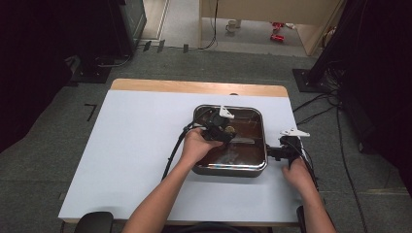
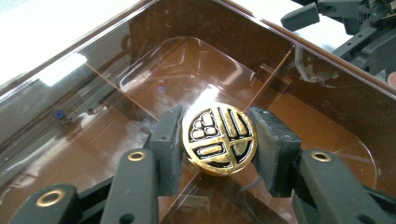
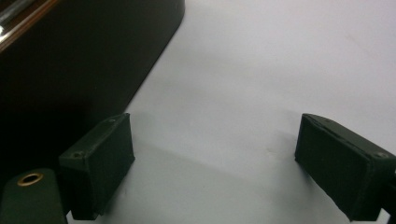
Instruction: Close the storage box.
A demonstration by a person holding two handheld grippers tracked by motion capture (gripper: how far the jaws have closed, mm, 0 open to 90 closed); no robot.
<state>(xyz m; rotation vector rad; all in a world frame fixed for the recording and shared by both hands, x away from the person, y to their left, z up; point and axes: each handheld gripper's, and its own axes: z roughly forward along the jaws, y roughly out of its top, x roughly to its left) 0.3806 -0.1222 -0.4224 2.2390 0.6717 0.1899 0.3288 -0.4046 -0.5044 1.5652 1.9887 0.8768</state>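
1. Nearest the person, two bare forearms are reaching in from the bottom of the high view, each hand holding a black gripper.
2. The left gripper (image 1: 219,132) is dipping into a square tray (image 1: 201,110), and its jaws are closing on a round gold-and-black medallion (image 2: 218,139), the padded faces touching its edge on both sides.
3. The medallion is being held edge-on and tilted, just above the tray's inside, near the middle. Its face is shiny, with raised gold bars and rounded shapes on black.
4. The grip is looking risky: a thin, hard, polished disc pinched only by its rim is likely to twist or pop free if the hand is tilting or squeezing unevenly, and it would be dropping onto the glossy tray.
5. The tray is looking smooth and brown inside, with clear thin dividers (image 2: 273,77) crossing it and a mirror-bright metal rim. A jaw could be knocking a divider on the way out.
6. The right gripper (image 3: 233,163) is resting on the pale matte tabletop (image 1: 131,141) just beside the tray's right wall, jaws wide apart and holding nothing.
7. Farther off, grey carpet and trailing cables are lying beyond the tabletop.
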